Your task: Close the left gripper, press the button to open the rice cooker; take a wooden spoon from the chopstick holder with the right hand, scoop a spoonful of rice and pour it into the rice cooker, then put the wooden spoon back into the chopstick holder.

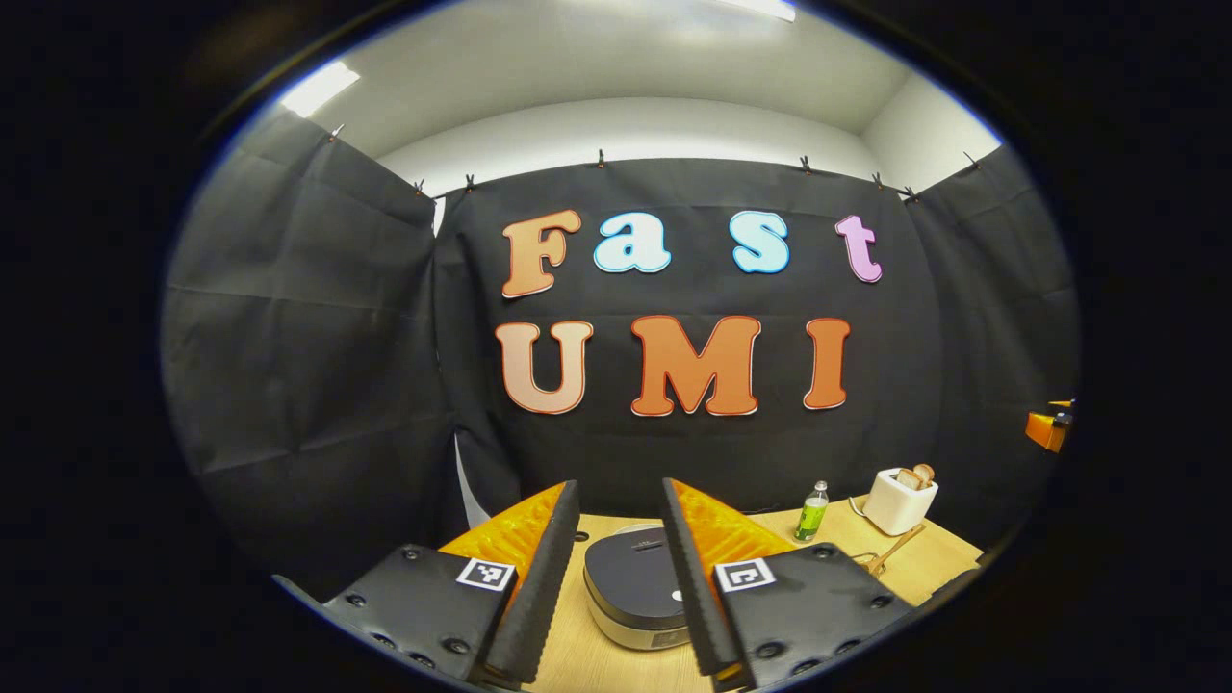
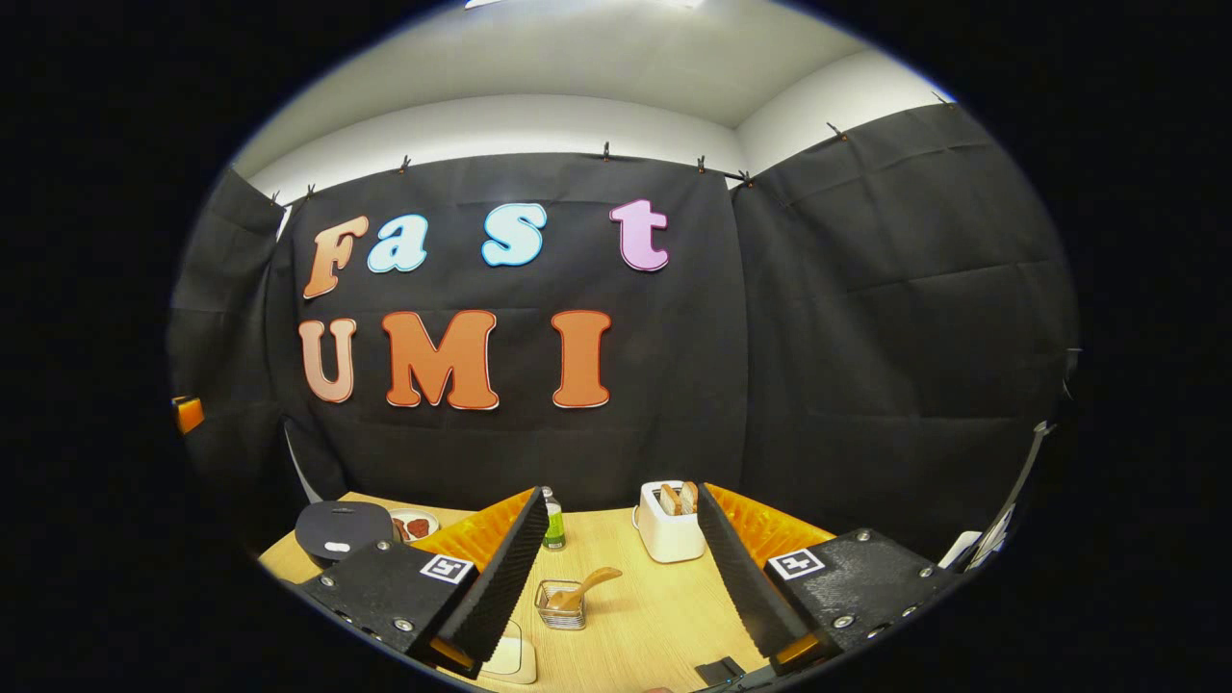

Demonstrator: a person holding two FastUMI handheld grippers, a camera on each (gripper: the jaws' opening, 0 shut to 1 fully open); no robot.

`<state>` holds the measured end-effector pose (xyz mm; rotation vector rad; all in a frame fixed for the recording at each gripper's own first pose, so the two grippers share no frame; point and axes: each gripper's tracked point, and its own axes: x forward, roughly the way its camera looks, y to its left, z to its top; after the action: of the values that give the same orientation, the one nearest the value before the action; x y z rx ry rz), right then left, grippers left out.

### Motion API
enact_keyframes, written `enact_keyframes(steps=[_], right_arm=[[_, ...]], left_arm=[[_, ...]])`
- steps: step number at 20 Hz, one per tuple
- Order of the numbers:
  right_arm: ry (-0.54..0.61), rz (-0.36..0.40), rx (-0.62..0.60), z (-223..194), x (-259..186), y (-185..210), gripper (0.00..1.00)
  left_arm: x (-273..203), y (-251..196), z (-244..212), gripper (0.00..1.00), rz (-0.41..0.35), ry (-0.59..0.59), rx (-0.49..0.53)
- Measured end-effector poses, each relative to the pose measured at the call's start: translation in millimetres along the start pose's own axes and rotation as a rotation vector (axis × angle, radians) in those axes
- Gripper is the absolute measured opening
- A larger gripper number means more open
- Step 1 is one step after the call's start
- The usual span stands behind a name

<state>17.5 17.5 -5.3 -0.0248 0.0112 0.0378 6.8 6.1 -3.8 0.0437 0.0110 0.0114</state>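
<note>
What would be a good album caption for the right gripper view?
Open right gripper poised above a wooden table, framing the wooden spoon in its chopstick holder.

The left gripper (image 1: 621, 577) is held level and pointed forward, its fingers (image 1: 539, 587) spread wide with nothing gripped. The right gripper (image 2: 616, 577) is held likewise, fingers (image 2: 496, 587) parted wide, nothing clasped between them.
</note>
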Motion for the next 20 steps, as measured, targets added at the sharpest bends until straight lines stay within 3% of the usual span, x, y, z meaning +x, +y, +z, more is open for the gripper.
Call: enact_keyframes(steps=[3, 4, 9, 17, 18, 19, 20], right_arm=[[-0.003, 0.002, -0.006, 0.3, 1.1, 3.0, 0.95], [-0.004, 0.003, -0.008, 0.4, 1.8, 2.8, 0.95], [0.001, -0.004, -0.006, -1.7, 5.3, 2.9, 0.95], [0.046, -0.032, -0.016, -20.2, 11.4, -6.8, 0.96], [0.053, -0.037, -0.013, -23.0, 11.2, -8.5, 0.96], [0.06, -0.044, -0.011, -26.7, 12.2, -10.9, 0.99], [0.067, -0.053, -0.009, -29.5, 12.3, -14.0, 0.95]], left_arm=[[4.3, 6.5, -4.6, 0.1, 0.035, 0.018, 0.004], [3.1, 4.4, -8.4, 0.07, 0.024, 0.038, -0.007], [15.9, -2.0, -21.1, 0.04, -0.003, 0.103, -0.014], [63.4, -65.4, -96.4, 0.04, -0.136, 0.252, -0.036], [68.9, -73.1, -106.5, 0.09, -0.149, 0.268, -0.03], [75.7, -81.2, -116.5, 0.04, -0.162, 0.288, -0.025], [79.3, -85.4, -125.9, 0.04, -0.173, 0.302, -0.021]])
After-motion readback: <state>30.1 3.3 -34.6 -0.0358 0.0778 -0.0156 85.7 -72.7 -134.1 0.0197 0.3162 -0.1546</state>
